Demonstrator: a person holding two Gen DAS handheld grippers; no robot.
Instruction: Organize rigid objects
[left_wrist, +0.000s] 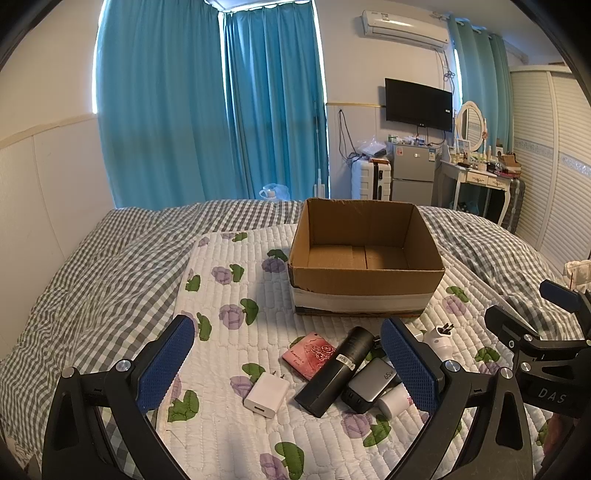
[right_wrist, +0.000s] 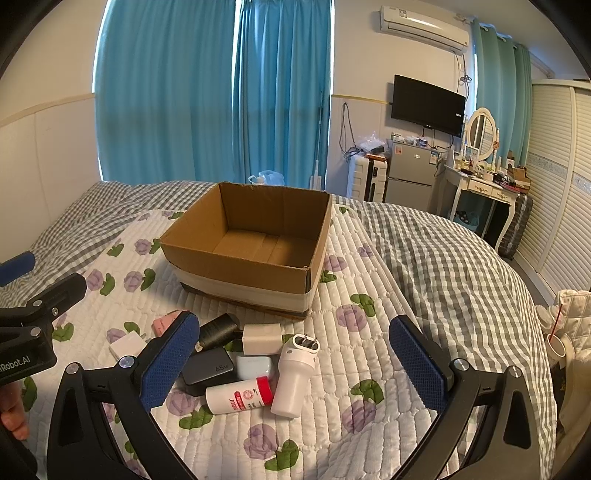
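An empty cardboard box (left_wrist: 365, 282) (right_wrist: 236, 264) stands on a floral quilted mat on the bed. In front of it lies a pile: a pink case (left_wrist: 308, 354), a white charger (left_wrist: 266, 394), a black cylinder (left_wrist: 334, 371), a grey 65W charger (left_wrist: 371, 382) (right_wrist: 208, 371), a white bottle with a red cap (right_wrist: 240, 397), a white plug device (right_wrist: 295, 373) and a cream adapter (right_wrist: 262, 338). My left gripper (left_wrist: 291, 365) is open just above the pile. My right gripper (right_wrist: 295, 362) is open over the pile's right side. Neither holds anything.
The floral mat (left_wrist: 229, 295) lies on a grey checked duvet (right_wrist: 443, 251). Blue curtains, a wall and a headboard panel are behind and left. A fridge (left_wrist: 412, 171), suitcase, dressing table and wardrobe stand at the right. A stuffed white item (right_wrist: 569, 332) sits at the bed's right edge.
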